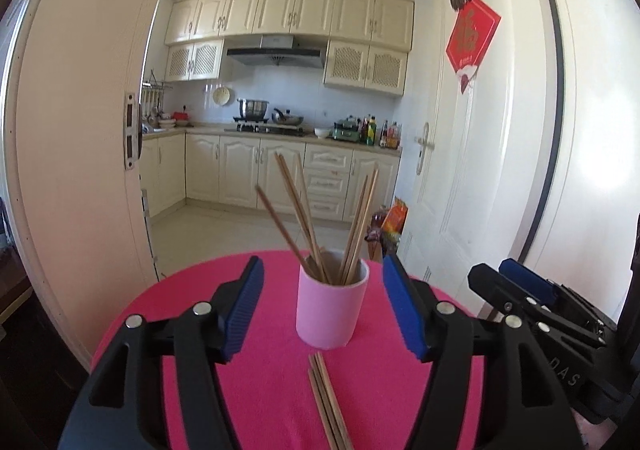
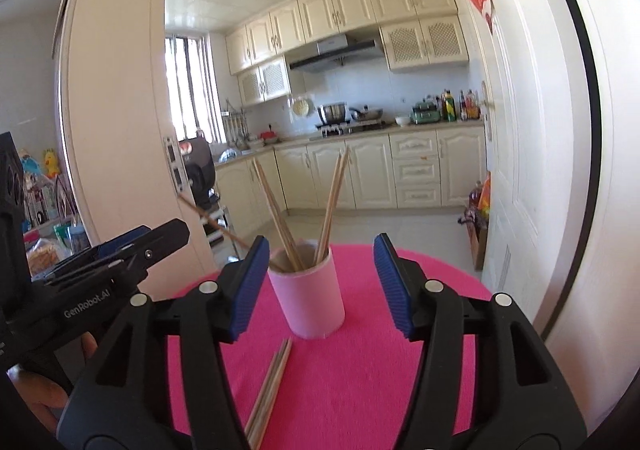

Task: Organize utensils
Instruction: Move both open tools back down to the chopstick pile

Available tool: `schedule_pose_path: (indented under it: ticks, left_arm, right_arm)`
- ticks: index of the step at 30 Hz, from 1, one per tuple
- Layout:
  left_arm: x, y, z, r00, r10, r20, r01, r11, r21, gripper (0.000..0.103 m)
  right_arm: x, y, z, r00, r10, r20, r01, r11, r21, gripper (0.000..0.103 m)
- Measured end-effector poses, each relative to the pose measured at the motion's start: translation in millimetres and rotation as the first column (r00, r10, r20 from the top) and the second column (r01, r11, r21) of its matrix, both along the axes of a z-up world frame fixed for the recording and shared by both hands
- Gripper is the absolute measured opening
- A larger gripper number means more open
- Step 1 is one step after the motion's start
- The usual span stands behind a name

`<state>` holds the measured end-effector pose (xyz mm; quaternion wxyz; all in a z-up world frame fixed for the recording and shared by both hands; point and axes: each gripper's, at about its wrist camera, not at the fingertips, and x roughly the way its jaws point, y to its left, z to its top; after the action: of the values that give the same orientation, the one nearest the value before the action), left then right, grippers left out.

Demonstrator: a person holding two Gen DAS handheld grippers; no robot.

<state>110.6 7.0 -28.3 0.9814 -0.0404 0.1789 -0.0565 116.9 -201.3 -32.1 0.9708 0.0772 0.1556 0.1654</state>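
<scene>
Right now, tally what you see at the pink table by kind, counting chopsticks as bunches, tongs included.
Pink cup: 1
Chopstick bunches: 2, the standing bunch in the cup, the lying bunch on the cloth
Tongs: 2, left tongs and right tongs, both open
Total: 5

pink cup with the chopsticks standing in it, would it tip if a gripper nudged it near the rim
Probably yes. The pink cup is tall and narrow, so a high push would likely tip it. The chopsticks inside lean well above its rim, probably adding top weight. The pink cloth under it looks felt-like, so it may catch rather than slide.
</scene>
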Motion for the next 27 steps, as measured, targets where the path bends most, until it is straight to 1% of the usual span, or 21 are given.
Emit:
schedule_pose_path:
  ticks: [2, 3, 5, 6, 8, 9, 11, 12, 13, 14, 15, 16, 17, 19, 20, 22, 24, 27]
  left_arm:
    - [0.6, 1.9, -11.4, 0.997, -0.013, -0.071, 0.014, 1.000, 0.011, 0.061]
    - [2.2, 3.0, -18.9, 0.992, -0.024, -0.124, 0.026, 1.000, 0.017, 0.061]
    - [5.6, 5.3, -31.7, 0.980, -0.011, -0.200, 0.018, 0.999, 0.036, 0.061]
    - [7.4, 6.8, -40.4, 0.968, 0.002, -0.249, 0.011, 0.999, 0.051, 0.061]
    - [10.9, 12.7, -54.3, 0.945, 0.017, -0.326, 0.001, 0.999, 0.054, 0.061]
    - [11.9, 16.6, -59.5, 0.934, 0.024, -0.356, -0.008, 0.999, 0.046, 0.061]
    - [14.9, 25.1, -68.9, 0.911, 0.023, -0.412, -0.020, 1.000, 0.011, 0.061]
    - [16.8, 30.3, -73.8, 0.897, 0.020, -0.441, -0.027, 1.000, -0.011, 0.061]
    - [17.8, 35.1, -77.2, 0.888, 0.018, -0.459, -0.036, 0.999, -0.029, 0.061]
    - [18.1, 38.9, -80.5, 0.881, 0.020, -0.472, -0.044, 0.998, -0.040, 0.061]
    - [17.7, 41.7, -84.6, 0.872, 0.023, -0.488, -0.051, 0.998, -0.044, 0.061]
    - [18.1, 43.8, -87.4, 0.865, 0.023, -0.501, -0.054, 0.997, -0.048, 0.061]
    - [18.2, 45.6, -90.3, 0.859, 0.020, -0.511, -0.054, 0.997, -0.052, 0.061]
    - [16.0, 47.8, -94.9, 0.851, 0.013, -0.526, -0.049, 0.997, -0.056, 0.061]
    - [15.7, 47.8, -96.4, 0.847, 0.009, -0.532, -0.044, 0.998, -0.053, 0.061]
    - [14.4, 47.8, -99.2, 0.842, 0.003, -0.540, -0.033, 0.998, -0.046, 0.061]
    - [14.3, 48.3, -102.3, 0.833, -0.004, -0.553, -0.030, 0.998, -0.053, 0.061]
    - [14.9, 47.6, -105.7, 0.823, -0.017, -0.568, -0.024, 0.998, -0.065, 0.061]
  right_arm:
    - [-0.5, 4.8, -10.6, 0.998, 0.012, -0.058, -0.013, 1.000, -0.020, 0.054]
    - [1.1, 8.0, -16.1, 0.995, 0.018, -0.096, -0.022, 0.999, -0.037, 0.054]
    - [6.2, 16.7, -29.1, 0.981, 0.040, -0.188, -0.053, 0.996, -0.066, 0.054]
    - [8.9, 21.4, -37.0, 0.971, 0.051, -0.233, -0.072, 0.994, -0.081, 0.054]
    - [16.1, 30.7, -50.4, 0.943, 0.077, -0.323, -0.115, 0.988, -0.100, 0.054]
    - [17.3, 34.6, -54.5, 0.932, 0.091, -0.352, -0.133, 0.987, -0.095, 0.054]
    - [24.2, 44.4, -67.7, 0.892, 0.121, -0.435, -0.180, 0.979, -0.095, 0.054]
    - [25.6, 49.5, -73.1, 0.877, 0.134, -0.462, -0.197, 0.976, -0.091, 0.054]
    - [27.3, 54.5, -78.8, 0.860, 0.154, -0.487, -0.218, 0.973, -0.076, 0.054]
    - [29.9, 59.9, -84.3, 0.839, 0.167, -0.518, -0.237, 0.969, -0.071, 0.049]
    - [33.6, 64.0, -88.7, 0.818, 0.194, -0.542, -0.258, 0.965, -0.043, 0.039]
    - [35.0, 66.9, -91.7, 0.804, 0.204, -0.558, -0.267, 0.963, -0.032, 0.035]
    - [36.9, 70.4, -95.5, 0.794, 0.200, -0.574, -0.271, 0.962, -0.039, 0.033]
    - [39.6, 76.3, -101.8, 0.777, 0.209, -0.593, -0.284, 0.958, -0.034, 0.033]
    - [41.3, 78.6, -103.2, 0.771, 0.210, -0.601, -0.287, 0.957, -0.034, 0.030]
    - [42.1, 84.5, -106.1, 0.758, 0.219, -0.614, -0.300, 0.953, -0.030, 0.028]
    - [43.8, 89.3, -107.2, 0.748, 0.221, -0.625, -0.309, 0.950, -0.034, 0.022]
    - [47.0, 92.4, -111.8, 0.736, 0.221, -0.640, -0.315, 0.948, -0.035, 0.017]
